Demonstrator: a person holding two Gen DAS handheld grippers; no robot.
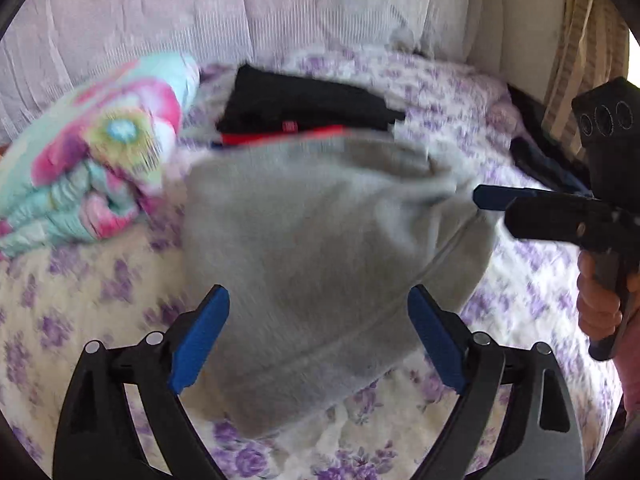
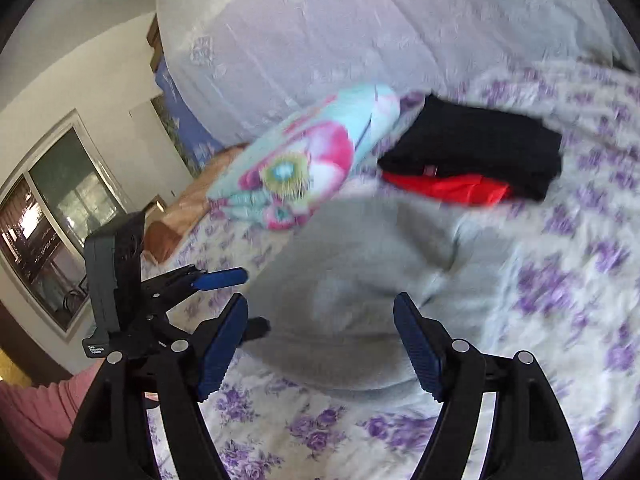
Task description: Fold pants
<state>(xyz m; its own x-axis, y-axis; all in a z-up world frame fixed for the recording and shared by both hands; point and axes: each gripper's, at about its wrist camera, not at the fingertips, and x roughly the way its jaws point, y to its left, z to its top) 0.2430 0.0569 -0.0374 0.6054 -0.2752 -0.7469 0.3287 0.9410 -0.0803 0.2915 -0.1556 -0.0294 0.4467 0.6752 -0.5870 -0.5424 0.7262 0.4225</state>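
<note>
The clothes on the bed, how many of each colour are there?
Grey: 1, the grey pants
Black: 1, the black folded garment
Red: 1, the red garment under it
Multicoloured: 1, the floral bundle
Total: 4

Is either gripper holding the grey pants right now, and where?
No. The left gripper and right gripper both stand open over the grey pants; nothing is held.
</note>
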